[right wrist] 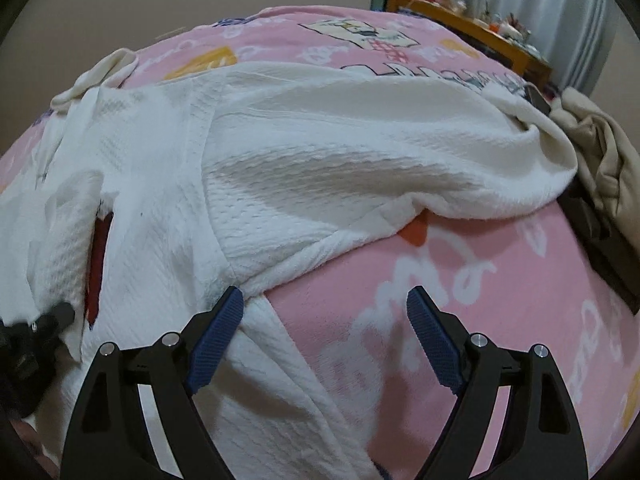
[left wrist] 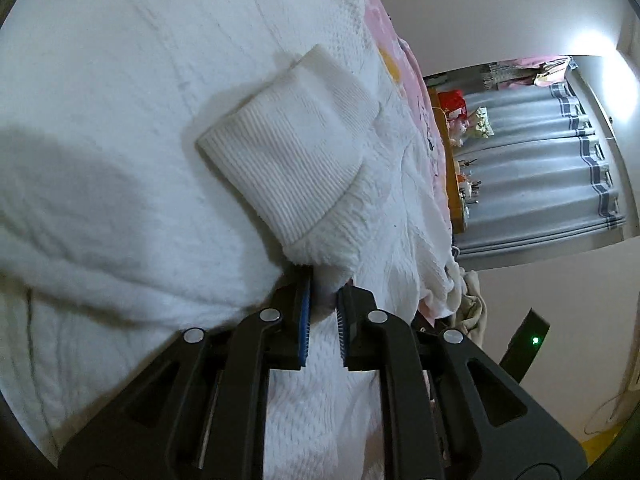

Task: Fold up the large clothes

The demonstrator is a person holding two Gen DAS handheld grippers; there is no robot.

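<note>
The white sweater [right wrist: 304,168] lies spread over the bed, on a pink printed blanket [right wrist: 460,280], and it is still far from folded. The body of it sprawls wide and rumpled, with a long swell of waffle-knit cloth running off toward the far right, where it ends near a heap of beige clothing [right wrist: 600,148] at the bed's edge.

The left gripper [left wrist: 323,308] has its jaws clenched on a bunch of the white knit, just below the ribbed cuff [left wrist: 292,152] of a sleeve, which lies flopped across the body of the garment. So one sleeve looks to be in hand, perhaps on its way across the chest, though I cannot tell whether it is being laid down or lifted.

The right gripper [right wrist: 325,312] hovers with its jaws spread wide and holding nothing. Its left pad is touching the near edge of the cloth, the other over bare blanket.

By my reckoning the work is at an early stage: a sleeve brought in at most. The far side still wants gathering, the wrinkles smoothing, and the body doubling over.
</note>
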